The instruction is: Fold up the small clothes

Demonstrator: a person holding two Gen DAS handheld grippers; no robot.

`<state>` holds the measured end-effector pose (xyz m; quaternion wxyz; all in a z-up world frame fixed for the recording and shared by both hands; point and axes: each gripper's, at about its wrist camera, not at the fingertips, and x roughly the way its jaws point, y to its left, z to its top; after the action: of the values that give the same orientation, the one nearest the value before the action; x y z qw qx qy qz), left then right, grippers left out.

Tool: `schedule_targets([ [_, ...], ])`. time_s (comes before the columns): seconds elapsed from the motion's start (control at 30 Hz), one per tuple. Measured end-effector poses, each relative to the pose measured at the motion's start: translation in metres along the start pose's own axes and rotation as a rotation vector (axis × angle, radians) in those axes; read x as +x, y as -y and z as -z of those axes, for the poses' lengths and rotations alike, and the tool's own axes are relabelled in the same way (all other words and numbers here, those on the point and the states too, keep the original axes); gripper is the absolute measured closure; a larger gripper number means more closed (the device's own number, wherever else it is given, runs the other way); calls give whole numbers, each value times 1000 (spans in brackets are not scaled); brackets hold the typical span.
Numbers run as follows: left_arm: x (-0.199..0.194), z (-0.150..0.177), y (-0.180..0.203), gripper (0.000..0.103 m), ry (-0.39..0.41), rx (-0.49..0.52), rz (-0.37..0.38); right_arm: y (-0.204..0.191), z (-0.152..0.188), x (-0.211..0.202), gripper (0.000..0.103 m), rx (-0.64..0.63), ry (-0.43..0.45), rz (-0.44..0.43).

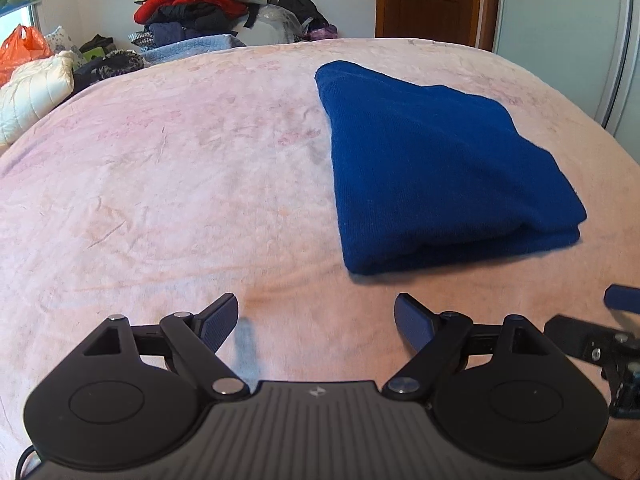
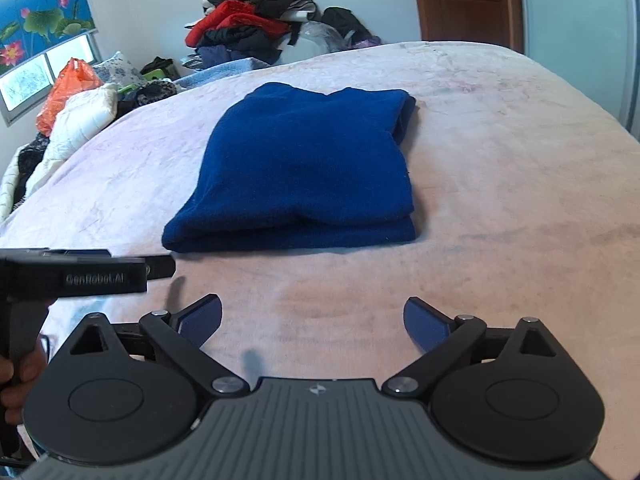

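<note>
A dark blue knit garment point(image 1: 432, 172) lies folded into a flat stack on the pink bed cover point(image 1: 180, 184). It also shows in the right wrist view point(image 2: 308, 168), straight ahead. My left gripper point(image 1: 316, 320) is open and empty, hovering over the cover just short of the garment's near left corner. My right gripper point(image 2: 312, 322) is open and empty, a little short of the garment's near edge. The left gripper's body shows at the left of the right wrist view point(image 2: 88, 276). Part of the right gripper shows at the right edge of the left wrist view point(image 1: 608, 336).
A heap of mixed clothes point(image 1: 200, 8) is piled past the bed's far edge. A white quilted jacket point(image 1: 32, 92) and an orange bag point(image 1: 22, 46) lie at the far left. A wooden door point(image 1: 432, 0) stands at the back right.
</note>
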<state>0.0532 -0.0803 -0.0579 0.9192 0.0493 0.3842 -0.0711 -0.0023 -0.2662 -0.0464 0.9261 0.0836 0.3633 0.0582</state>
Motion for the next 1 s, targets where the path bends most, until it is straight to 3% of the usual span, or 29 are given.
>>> schedule_targets([
  [0.2, -4, 3, 3, 17, 16, 20, -11, -4, -2, 3, 1, 0, -7, 51],
  [1.0, -5, 5, 4, 17, 30, 14, -10, -5, -1, 5, 1, 4, -24, 26],
])
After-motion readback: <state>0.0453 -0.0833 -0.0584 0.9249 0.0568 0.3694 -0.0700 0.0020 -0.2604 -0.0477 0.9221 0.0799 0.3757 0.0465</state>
